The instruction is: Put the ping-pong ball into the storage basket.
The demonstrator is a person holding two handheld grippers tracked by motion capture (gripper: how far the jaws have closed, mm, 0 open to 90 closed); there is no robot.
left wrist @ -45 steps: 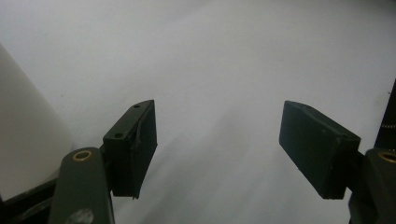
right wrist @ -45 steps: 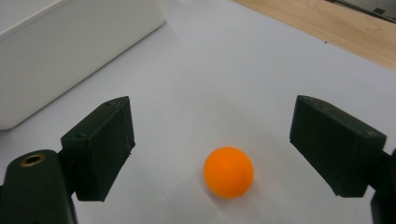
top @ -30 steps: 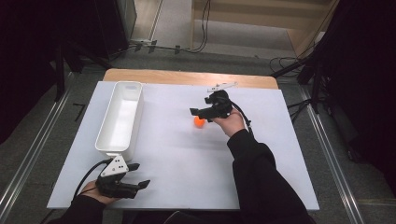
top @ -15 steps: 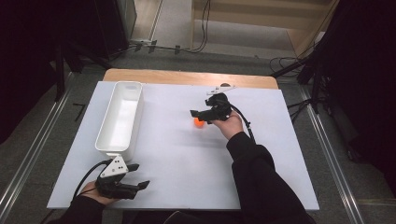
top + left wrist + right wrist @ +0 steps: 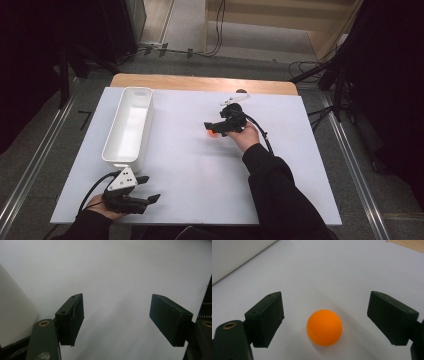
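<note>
An orange ball [image 5: 324, 327] lies on the white table sheet, between the wide-apart jaws of my right gripper [image 5: 325, 315] without touching either. In the high view the ball [image 5: 211, 133] shows as a small orange spot just under the right gripper [image 5: 212, 128] near the middle of the table. My left gripper [image 5: 150, 189] rests open at the near left edge, nothing between its fingers [image 5: 72, 317]. A long white tray [image 5: 129, 125] stands at the left, apparently empty.
The white sheet [image 5: 190, 170] covers the table, with a wooden strip [image 5: 200, 82] along the far edge. The tray's rounded end [image 5: 12, 315] sits close on the left of the left gripper. Cables and stands lie on the floor beyond the table.
</note>
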